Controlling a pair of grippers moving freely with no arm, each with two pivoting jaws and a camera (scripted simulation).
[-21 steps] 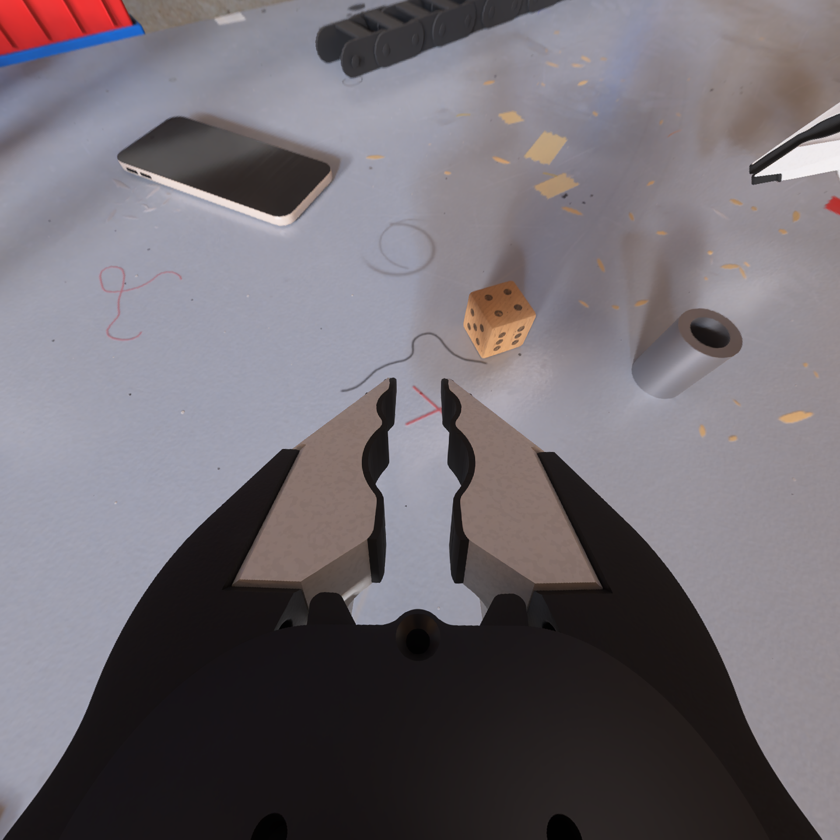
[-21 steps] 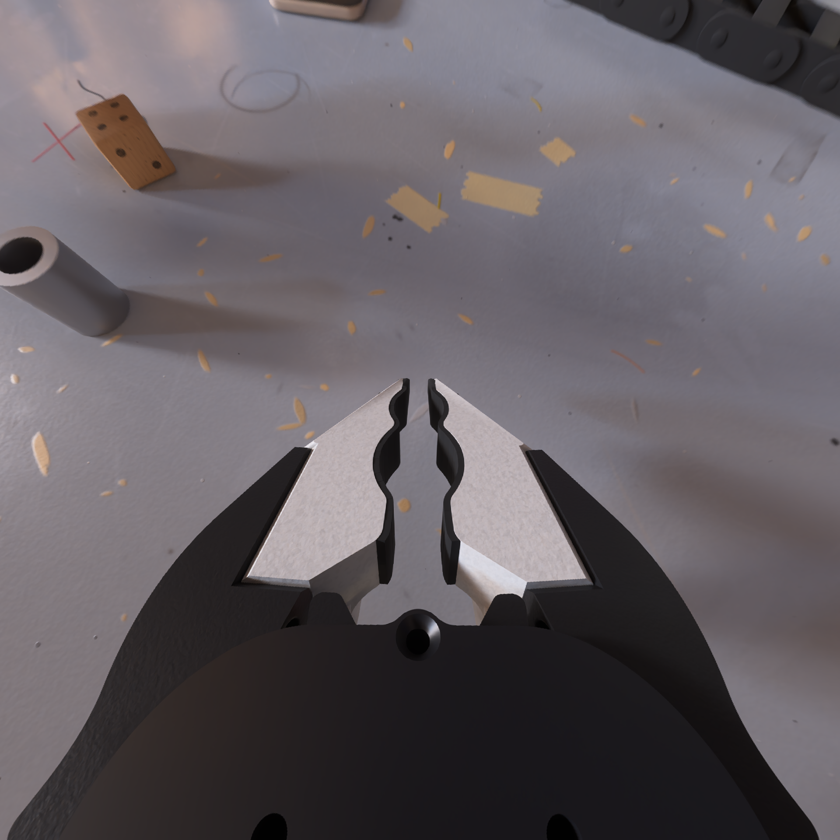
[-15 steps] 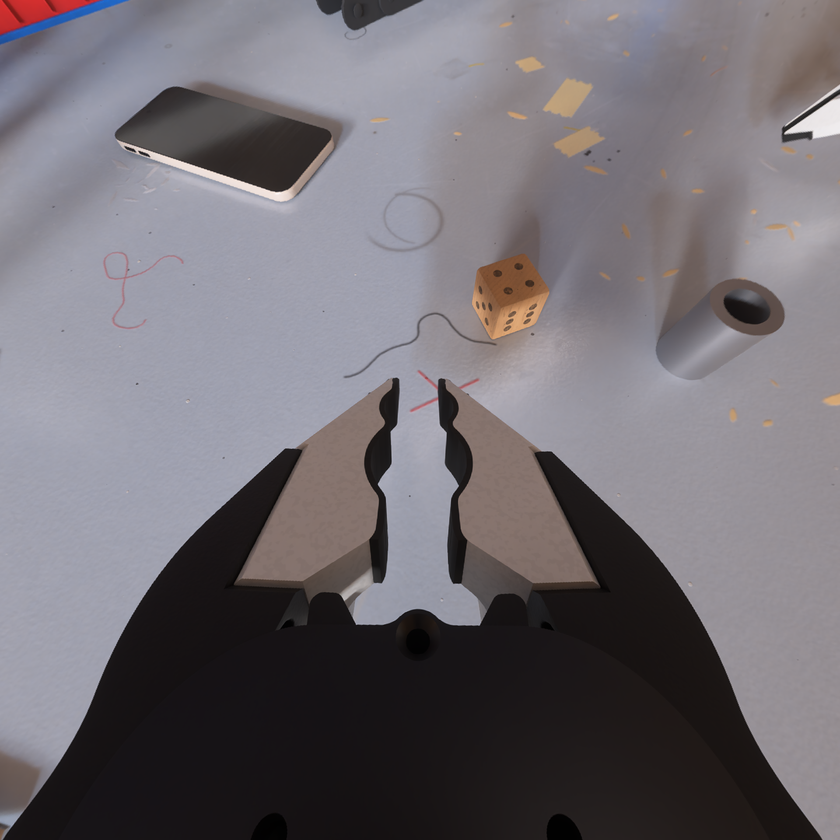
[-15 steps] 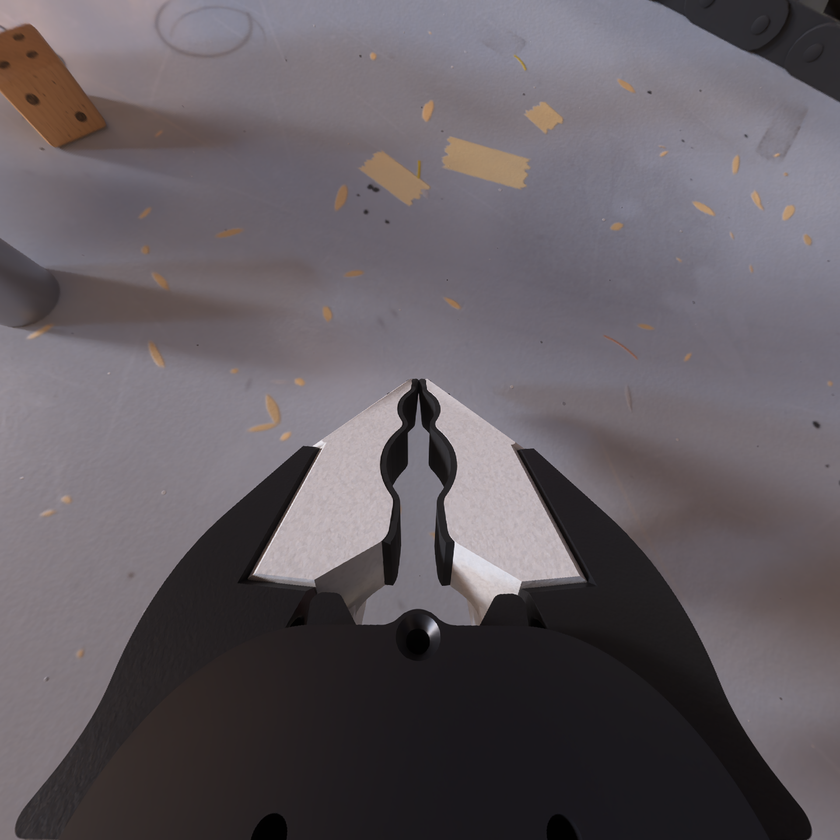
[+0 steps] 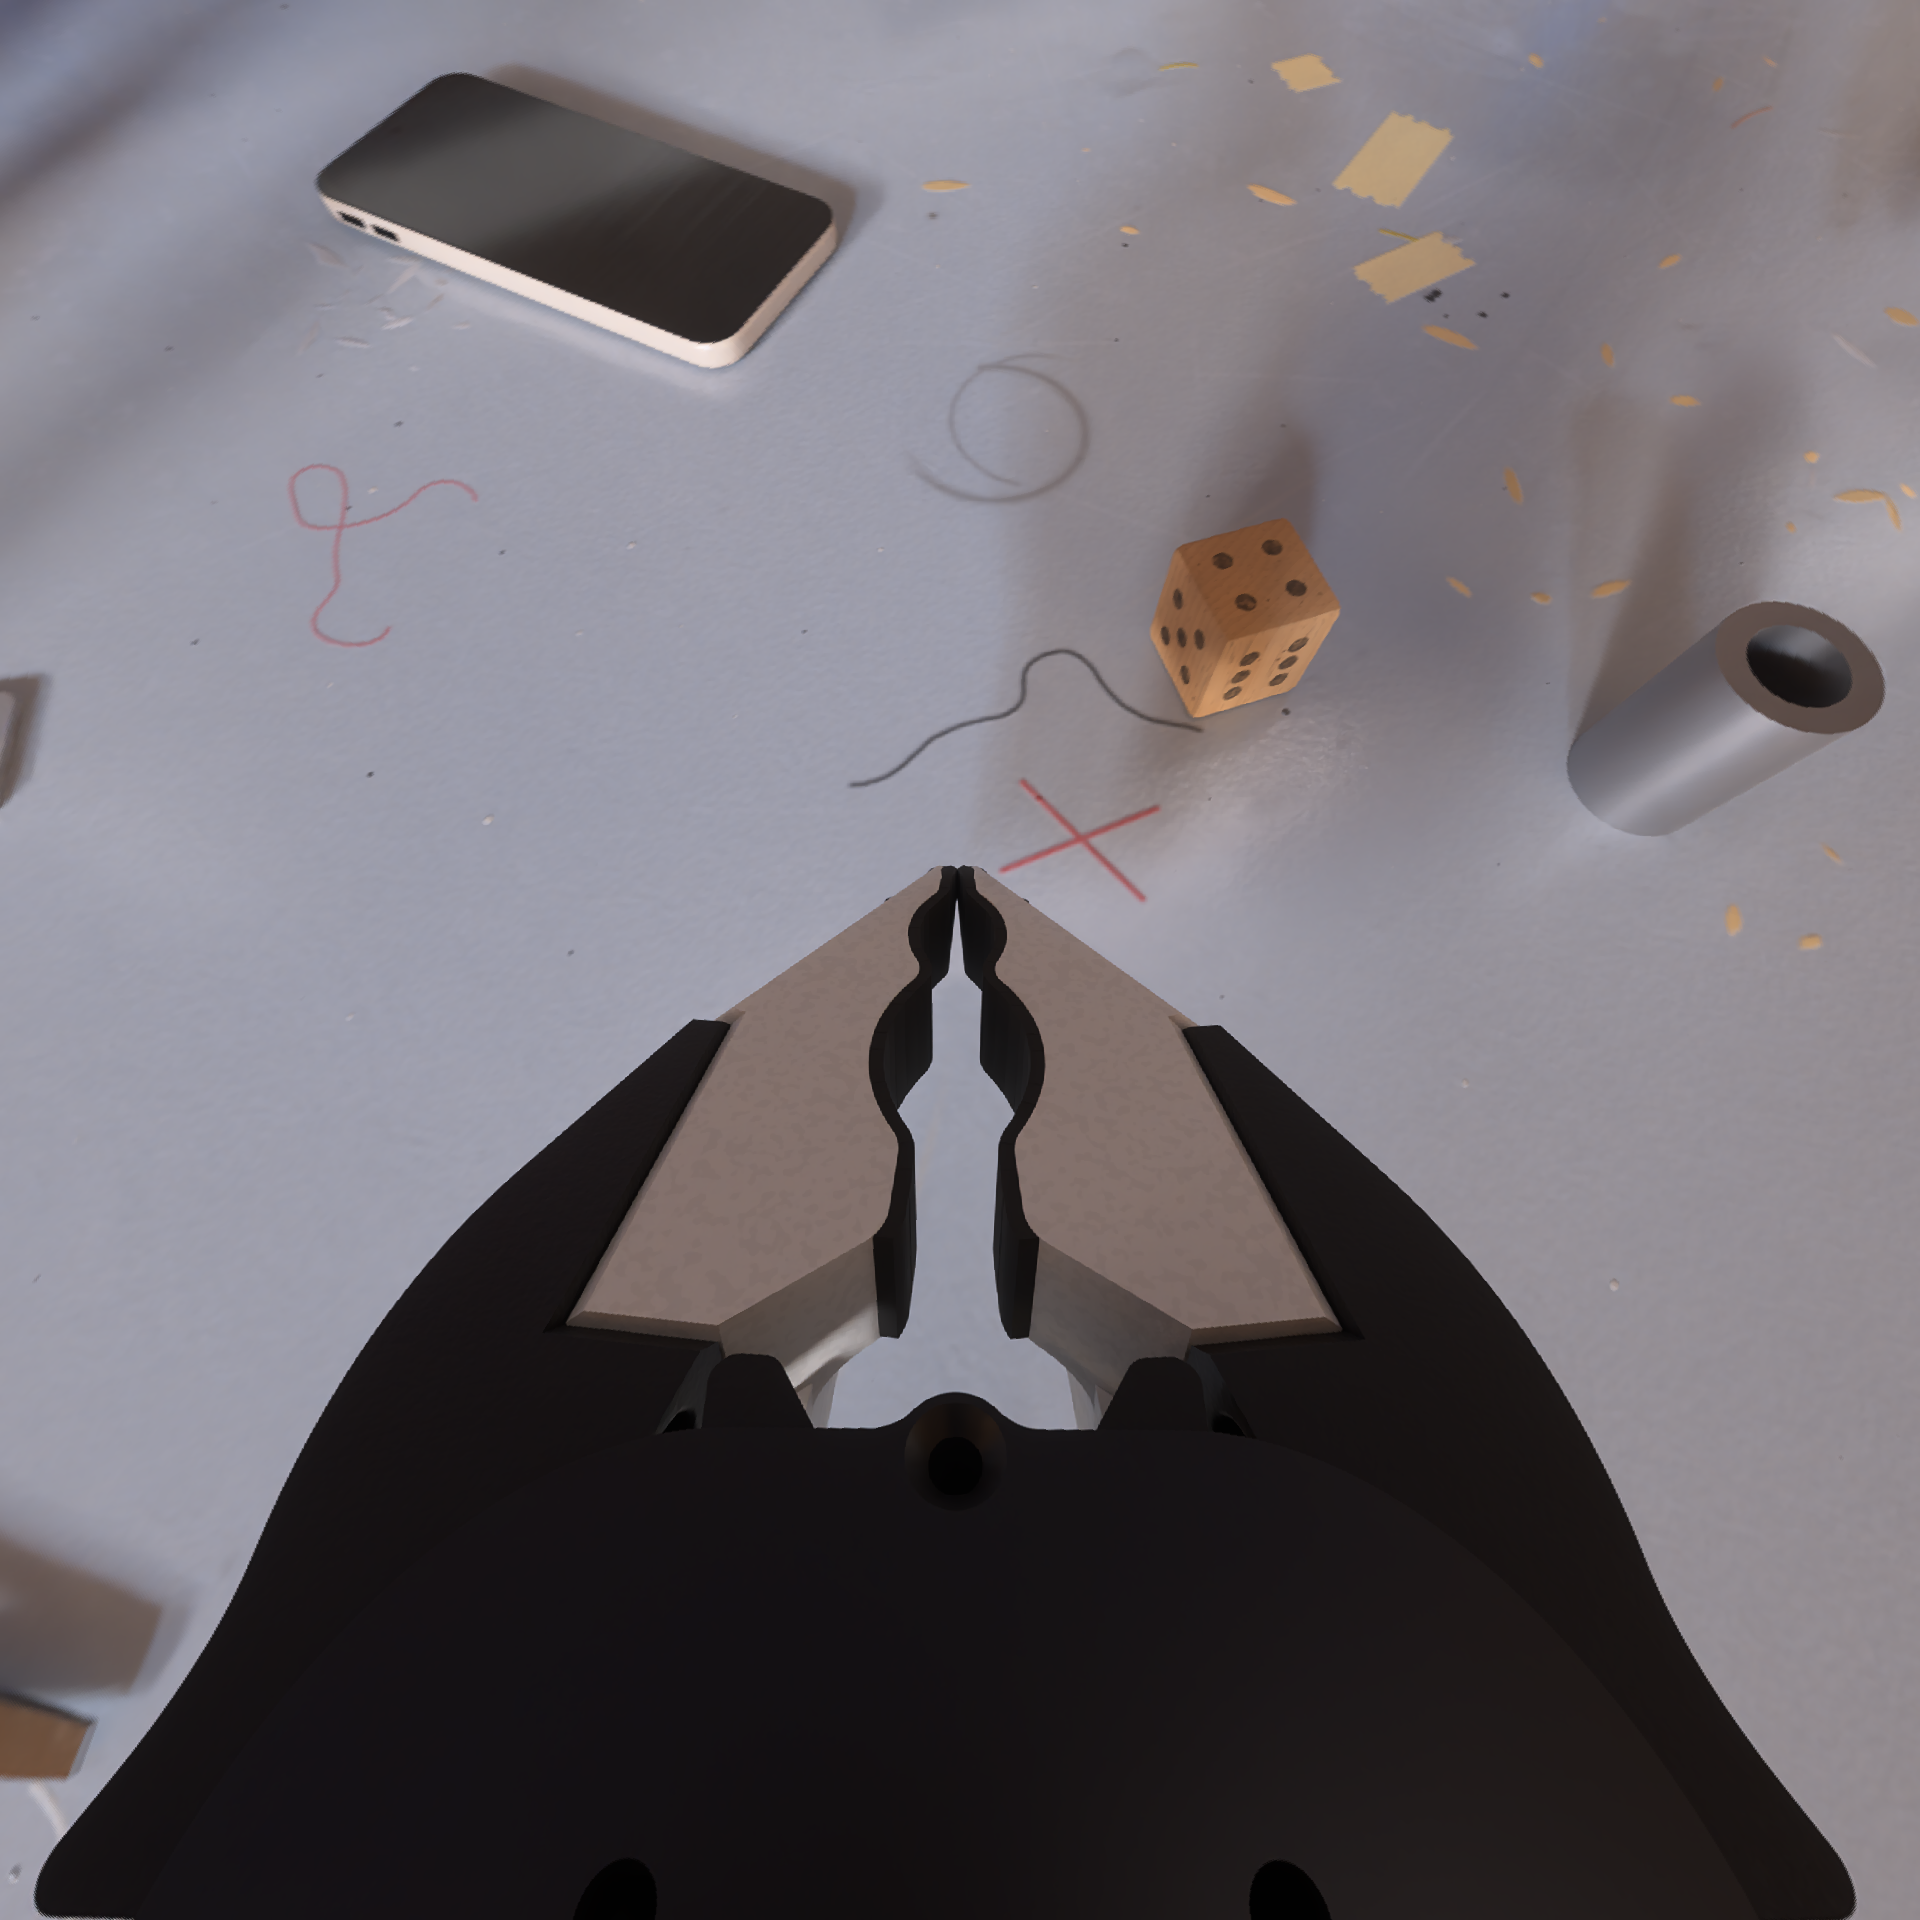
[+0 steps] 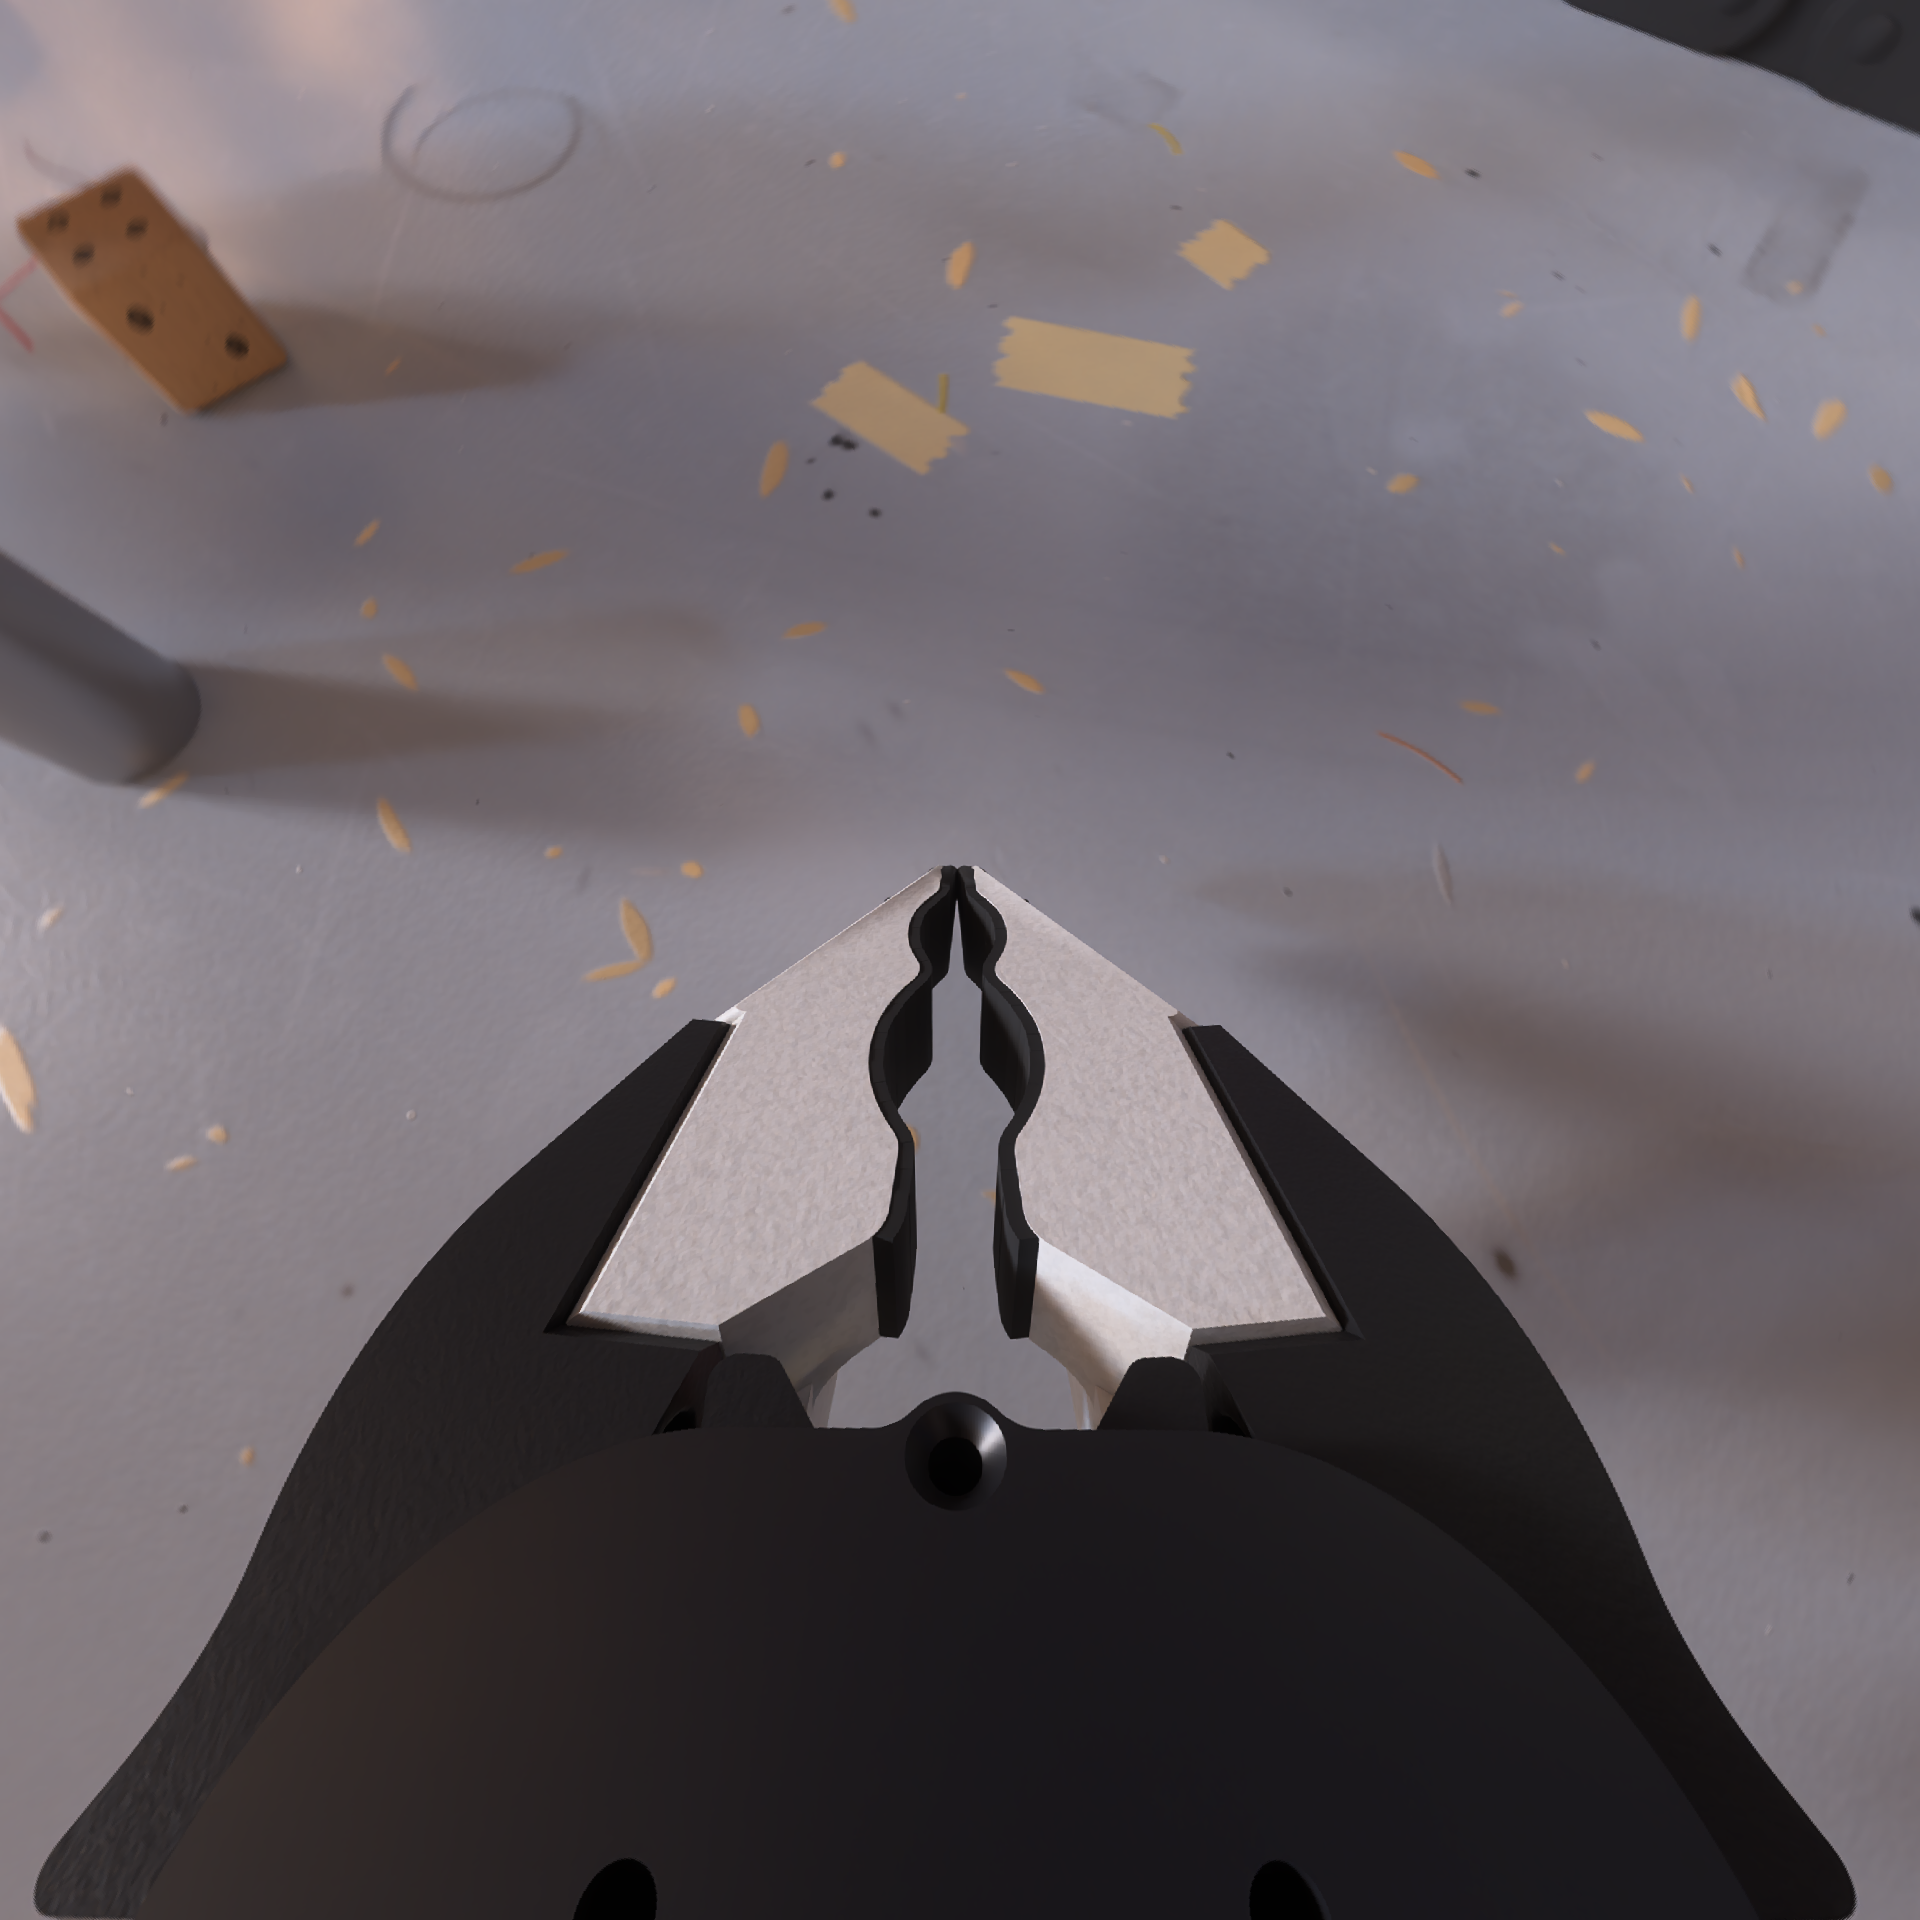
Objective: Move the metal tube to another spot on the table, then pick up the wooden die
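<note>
The wooden die [image 5: 1242, 618] sits on the grey table ahead and right of my left gripper [image 5: 957, 873], which is shut and empty just short of a red cross mark [image 5: 1081, 840]. The grey metal tube [image 5: 1720, 717] lies on its side at the right, open end toward me. In the right wrist view the die [image 6: 151, 289] is at the far left and one end of the tube [image 6: 94, 696] shows at the left edge. My right gripper [image 6: 957, 871] is shut and empty, well right of both.
A dark phone [image 5: 582, 213] lies at the back left. Tape scraps [image 6: 1091, 366] and wood chips litter the table. A black cable chain [image 6: 1766, 31] runs along the far right. Flat blocks [image 5: 62, 1652] show at the left edge.
Both grippers have closed; the right one shut first, the left one after. The left gripper has pulled back, so the die and tube sit farther ahead. The right view shifted slightly.
</note>
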